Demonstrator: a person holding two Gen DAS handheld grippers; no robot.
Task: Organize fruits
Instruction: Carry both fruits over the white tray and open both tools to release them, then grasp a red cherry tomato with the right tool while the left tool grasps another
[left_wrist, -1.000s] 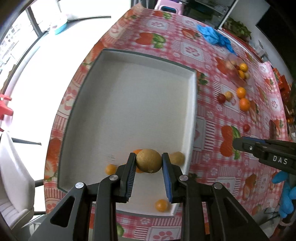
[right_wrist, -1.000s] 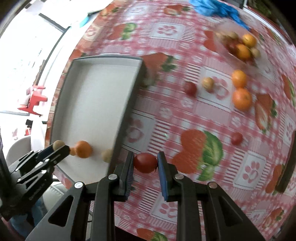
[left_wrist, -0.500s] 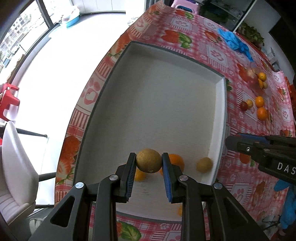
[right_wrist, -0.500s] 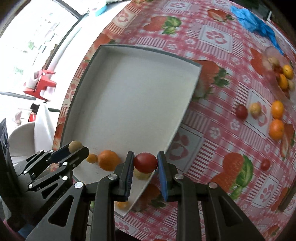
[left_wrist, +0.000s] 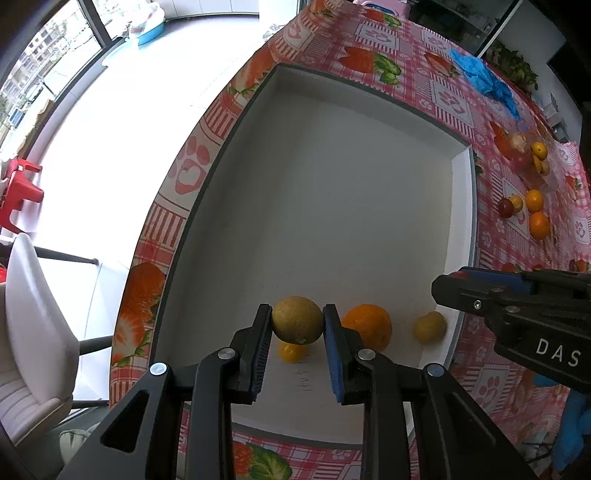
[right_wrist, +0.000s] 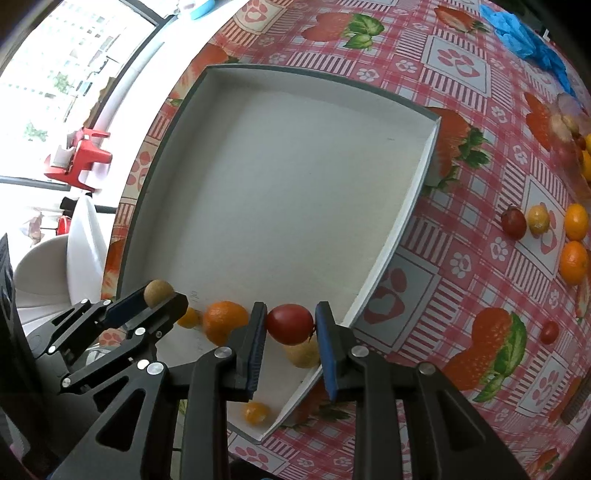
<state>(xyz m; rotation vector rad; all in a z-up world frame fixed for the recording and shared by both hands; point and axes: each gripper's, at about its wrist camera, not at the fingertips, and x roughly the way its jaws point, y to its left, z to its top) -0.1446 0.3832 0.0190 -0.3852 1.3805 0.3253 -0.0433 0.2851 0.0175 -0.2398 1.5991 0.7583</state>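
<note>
My left gripper (left_wrist: 297, 325) is shut on a brownish-green round fruit (left_wrist: 297, 319), held above the near end of the white tray (left_wrist: 461, 236). My right gripper (right_wrist: 290, 325) is shut on a red tomato (right_wrist: 289, 323), held over the tray's near right corner (right_wrist: 402, 221). In the tray lie an orange (left_wrist: 367, 325), a yellow-brown fruit (left_wrist: 429, 326) and a small yellow fruit (left_wrist: 291, 351). The right wrist view shows the left gripper (right_wrist: 157, 295), the orange (right_wrist: 224, 319) and another small orange fruit (right_wrist: 255, 412) near the tray's front edge.
More fruit lies on the red checked tablecloth to the right: a dark red fruit (right_wrist: 513, 222), a yellow one (right_wrist: 537, 219), two oranges (right_wrist: 573, 261) and a small tomato (right_wrist: 549, 331). A clear bowl of fruit (left_wrist: 528, 158) and a blue cloth (left_wrist: 484, 79) are farther back. White chair (left_wrist: 33, 317) at left.
Both grippers have moved over the tray's near end, each still holding its fruit. The right gripper came in from the tablecloth, leftward over the tray's right wall.
</note>
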